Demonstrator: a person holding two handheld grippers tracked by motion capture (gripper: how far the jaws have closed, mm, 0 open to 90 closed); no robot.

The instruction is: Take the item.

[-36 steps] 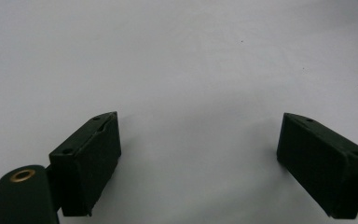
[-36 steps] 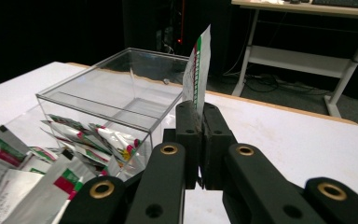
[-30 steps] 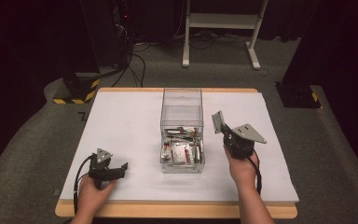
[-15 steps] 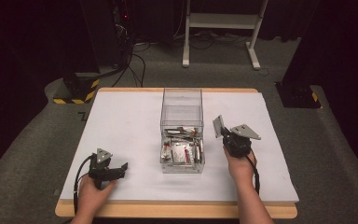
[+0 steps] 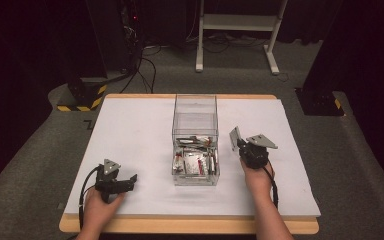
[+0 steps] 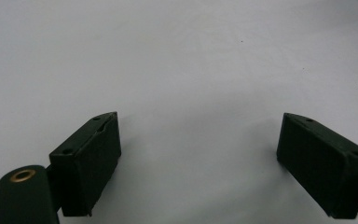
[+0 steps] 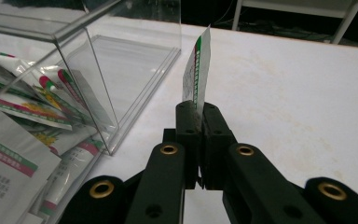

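A clear plastic box (image 5: 195,115) stands mid-table, its near half filled with several silvery sachets (image 5: 195,162) printed in red and green. My right gripper (image 5: 241,145) is just right of the box and shut on one sachet (image 7: 196,70), which stands upright on edge between the jaws, beside the box wall (image 7: 98,70). The same sachet (image 5: 235,137) shows as a pale flap in the high view. My left gripper (image 5: 130,180) rests near the table's front left, jaws wide open over bare white tabletop (image 6: 191,70) with nothing between them (image 6: 198,154).
The white table (image 5: 130,130) has a wooden edge along the front. Beyond it are dark floor, a white metal frame (image 5: 235,30), cables, and black stands with yellow-black striped bases (image 5: 82,95).
My right gripper has sunk a little and drawn slightly toward the person with the sachet still in it. The left gripper has stayed put.
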